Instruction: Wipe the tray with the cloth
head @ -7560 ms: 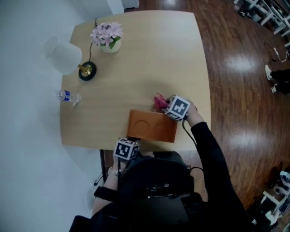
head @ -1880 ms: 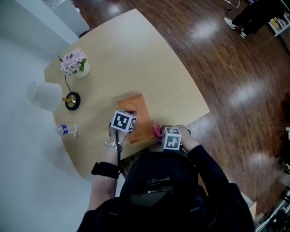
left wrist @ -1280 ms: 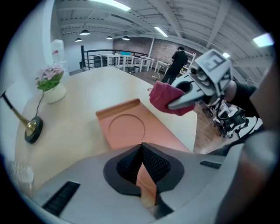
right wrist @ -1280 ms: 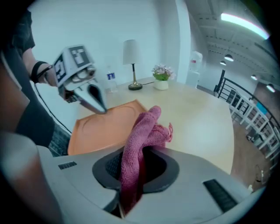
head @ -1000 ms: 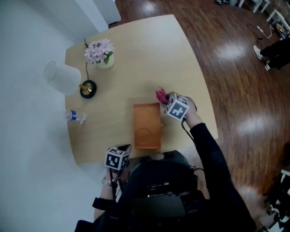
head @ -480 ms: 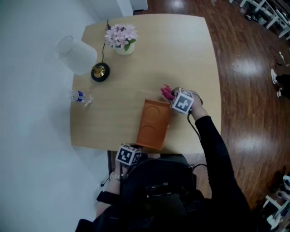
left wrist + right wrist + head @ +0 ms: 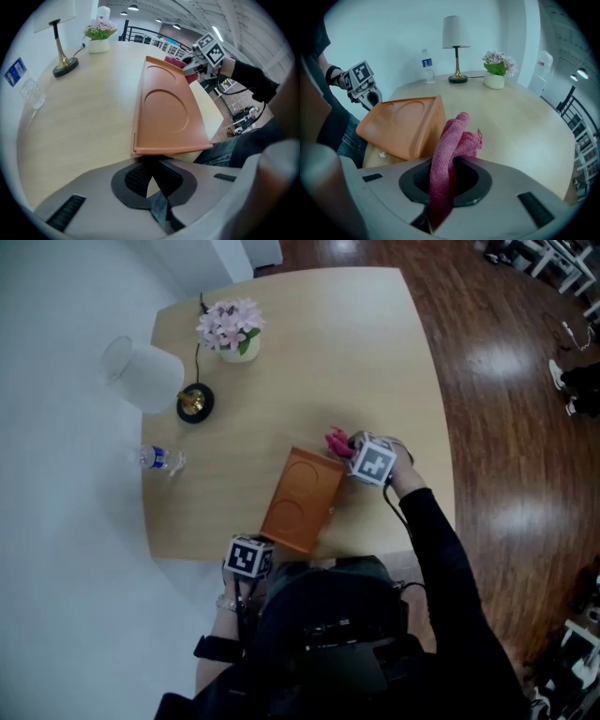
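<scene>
The orange tray (image 7: 302,498) lies slantwise at the table's near edge, its near end lifted and sticking out over the edge. My left gripper (image 7: 272,545) is shut on that end; in the left gripper view its pads (image 7: 140,176) close under the tray (image 7: 166,112) rim. At the tray's far right corner, my right gripper (image 7: 346,448) is shut on a bunched pink cloth (image 7: 336,441). In the right gripper view the cloth (image 7: 452,140) stands up between the jaws, beside the tray (image 7: 401,124). The cloth hangs just clear of the tabletop.
At the far left of the round wooden table (image 7: 375,352) stand a lamp with a white shade (image 7: 145,376), a pot of pink flowers (image 7: 230,326) and a small water bottle (image 7: 157,459). Dark wood floor (image 7: 506,427) lies to the right.
The tray's near end has swung left, so the tray now lies at a slant. My left gripper has come up to that end and closed on it. The right gripper keeps the cloth.
</scene>
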Available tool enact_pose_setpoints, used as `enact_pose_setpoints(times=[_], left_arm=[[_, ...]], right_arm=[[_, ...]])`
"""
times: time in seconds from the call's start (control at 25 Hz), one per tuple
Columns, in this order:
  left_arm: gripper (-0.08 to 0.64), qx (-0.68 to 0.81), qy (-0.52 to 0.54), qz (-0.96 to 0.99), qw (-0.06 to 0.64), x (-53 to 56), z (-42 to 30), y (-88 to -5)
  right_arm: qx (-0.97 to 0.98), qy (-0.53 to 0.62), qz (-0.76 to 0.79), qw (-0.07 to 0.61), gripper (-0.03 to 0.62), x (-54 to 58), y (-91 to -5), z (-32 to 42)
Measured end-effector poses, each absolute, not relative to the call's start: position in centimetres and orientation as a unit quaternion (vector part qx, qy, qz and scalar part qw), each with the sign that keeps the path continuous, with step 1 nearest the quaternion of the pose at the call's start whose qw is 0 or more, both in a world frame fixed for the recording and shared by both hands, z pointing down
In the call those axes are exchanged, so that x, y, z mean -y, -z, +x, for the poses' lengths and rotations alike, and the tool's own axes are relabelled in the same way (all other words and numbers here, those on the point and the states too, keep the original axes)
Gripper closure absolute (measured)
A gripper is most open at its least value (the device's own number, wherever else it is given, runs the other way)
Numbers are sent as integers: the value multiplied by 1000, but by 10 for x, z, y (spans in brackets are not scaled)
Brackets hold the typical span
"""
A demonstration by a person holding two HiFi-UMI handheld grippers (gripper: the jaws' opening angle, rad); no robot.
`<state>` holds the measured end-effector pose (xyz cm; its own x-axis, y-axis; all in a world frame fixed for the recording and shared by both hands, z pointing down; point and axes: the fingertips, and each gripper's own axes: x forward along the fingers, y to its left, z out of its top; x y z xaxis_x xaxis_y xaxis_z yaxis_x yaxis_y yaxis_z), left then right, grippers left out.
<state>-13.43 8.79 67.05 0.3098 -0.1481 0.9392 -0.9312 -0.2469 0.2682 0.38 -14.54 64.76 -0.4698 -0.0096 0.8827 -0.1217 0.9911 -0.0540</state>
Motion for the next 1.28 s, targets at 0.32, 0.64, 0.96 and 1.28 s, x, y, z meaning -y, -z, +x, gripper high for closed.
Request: enact_pose_setpoints(times=[0.32,0.64,0.96,1.28], left_arm=[[558,425,-490,653,392,-28,-216,-664],[557,422,-502,672,342,52,-279,-652],[556,391,-504,698,325,63,-288,-660],[557,353,-452,780,253,68,-213,-596]], right_arm=[[848,-80,78,518,530,86,-661,16],[839,-110,97,523,529,27,-662,-17],[824,-150,166,521,528,12,-668,-17],[820,-154,242,496,528,51,-647,16]])
